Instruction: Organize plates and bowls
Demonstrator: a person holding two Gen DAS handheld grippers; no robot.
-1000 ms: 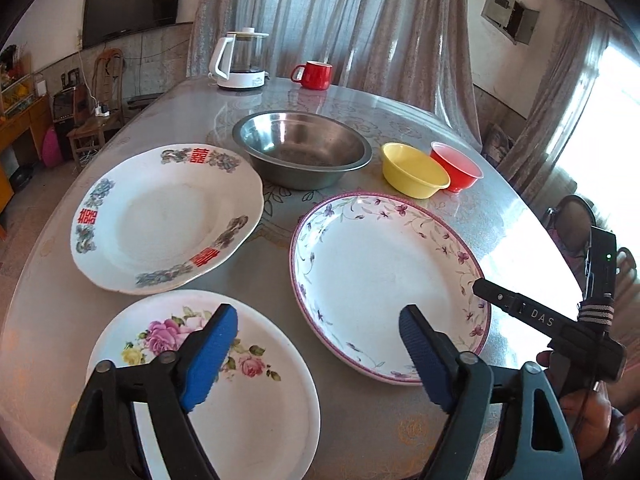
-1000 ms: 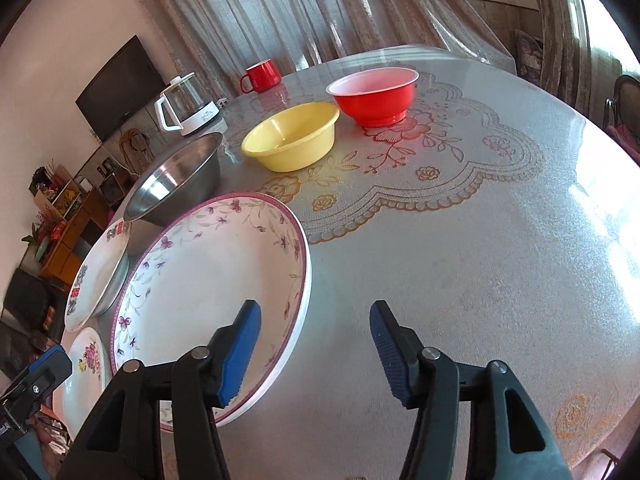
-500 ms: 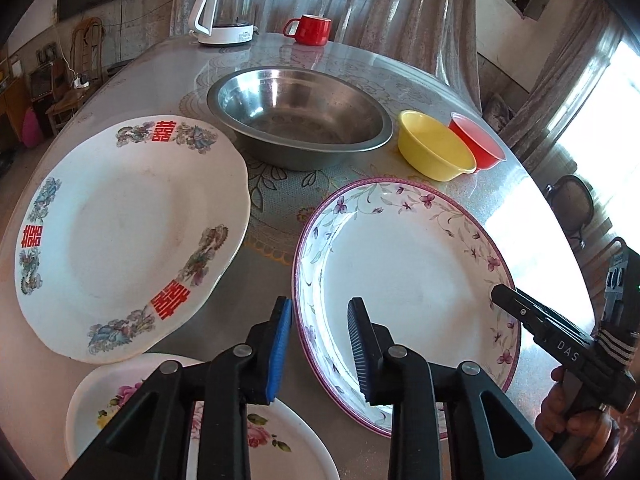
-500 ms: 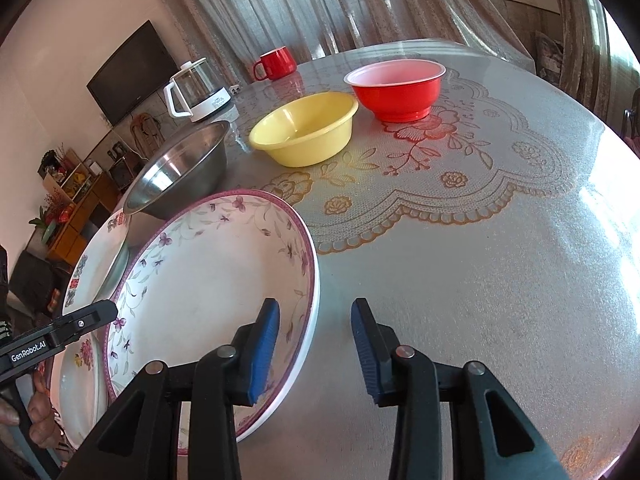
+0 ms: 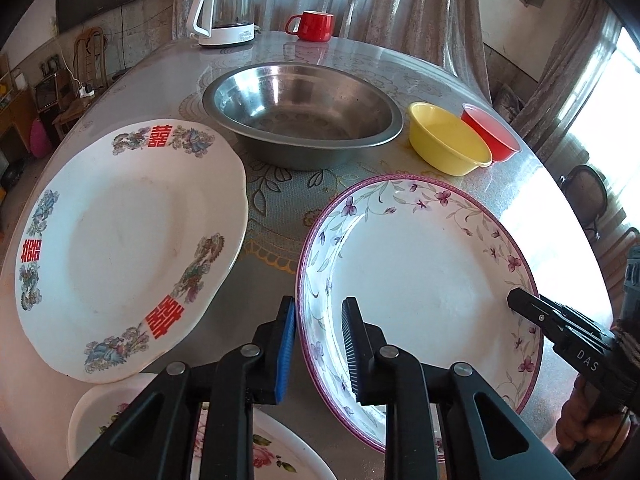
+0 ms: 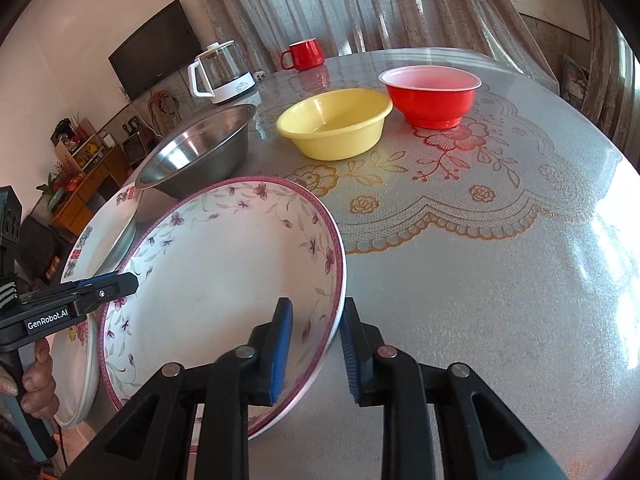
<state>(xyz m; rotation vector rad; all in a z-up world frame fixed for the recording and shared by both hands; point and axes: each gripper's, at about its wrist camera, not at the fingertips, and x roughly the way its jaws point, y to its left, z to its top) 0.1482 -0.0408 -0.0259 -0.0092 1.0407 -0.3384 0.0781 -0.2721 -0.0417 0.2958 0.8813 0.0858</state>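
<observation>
Jaws of left gripper (image 5: 319,350) and right gripper (image 6: 316,350) were closing, straddling opposite rims of purple-flowered plate (image 5: 420,280) near table (image 6: 500,280) front edge.

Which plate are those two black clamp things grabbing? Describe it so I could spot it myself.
On the round table, in front of the big shiny steel bowl, lies a deep white plate with a purple rim and small violet flowers. The left tool and right tool close on opposite edges. Its neighbours carry red characters or pink roses.
</observation>
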